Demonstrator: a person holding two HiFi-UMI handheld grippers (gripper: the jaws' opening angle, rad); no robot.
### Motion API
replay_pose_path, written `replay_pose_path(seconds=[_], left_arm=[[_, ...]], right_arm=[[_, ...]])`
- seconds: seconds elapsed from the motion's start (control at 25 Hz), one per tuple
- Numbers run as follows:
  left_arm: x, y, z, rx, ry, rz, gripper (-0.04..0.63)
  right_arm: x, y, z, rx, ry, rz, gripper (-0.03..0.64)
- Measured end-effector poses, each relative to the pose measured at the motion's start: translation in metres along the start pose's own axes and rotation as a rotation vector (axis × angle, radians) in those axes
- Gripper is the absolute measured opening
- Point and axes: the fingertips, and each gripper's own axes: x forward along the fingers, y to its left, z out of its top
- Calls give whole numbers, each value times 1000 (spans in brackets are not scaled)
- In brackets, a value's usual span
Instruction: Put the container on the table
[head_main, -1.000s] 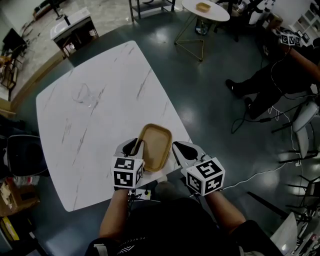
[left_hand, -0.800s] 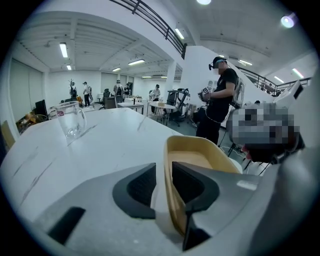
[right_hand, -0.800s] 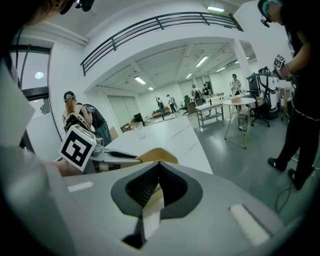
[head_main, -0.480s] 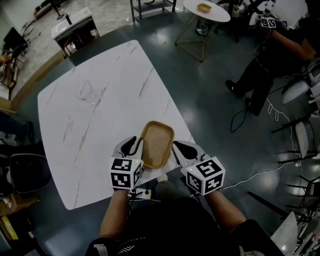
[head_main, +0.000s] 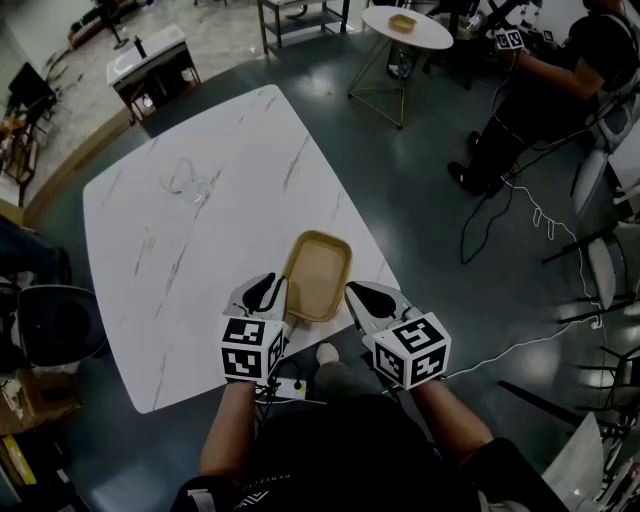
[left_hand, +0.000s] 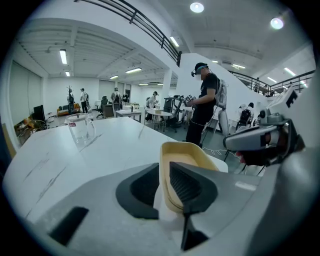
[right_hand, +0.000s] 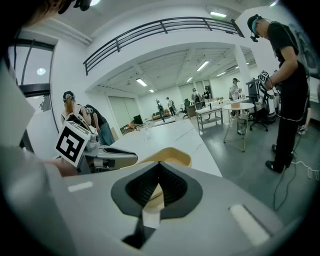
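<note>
The left gripper (left_hand: 163, 174), jaws just closing, clamps the container (head_main: 318, 275) rim; the right gripper (right_hand: 157, 171) pinches the opposite rim over the table (head_main: 200, 230).

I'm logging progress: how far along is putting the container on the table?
Done: the container is over the table, at its near edge. In hand: the left tool and right tool pinch its rim; the left's jaws just closed further on it. Left: release; whether it already rests flat I can't tell.

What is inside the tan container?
Nothing shows; the container floor is bare. The left gripper's fingers, which have just been closing across its rim, cover the near corner.
</note>
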Motion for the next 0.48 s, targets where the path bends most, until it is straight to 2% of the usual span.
replay_pose_path(seconds=[0.48], left_arm=[[-51,1,-14,17,-20,4,-3]], right_arm=[[-24,34,-12,-14,-28,-35,0]])
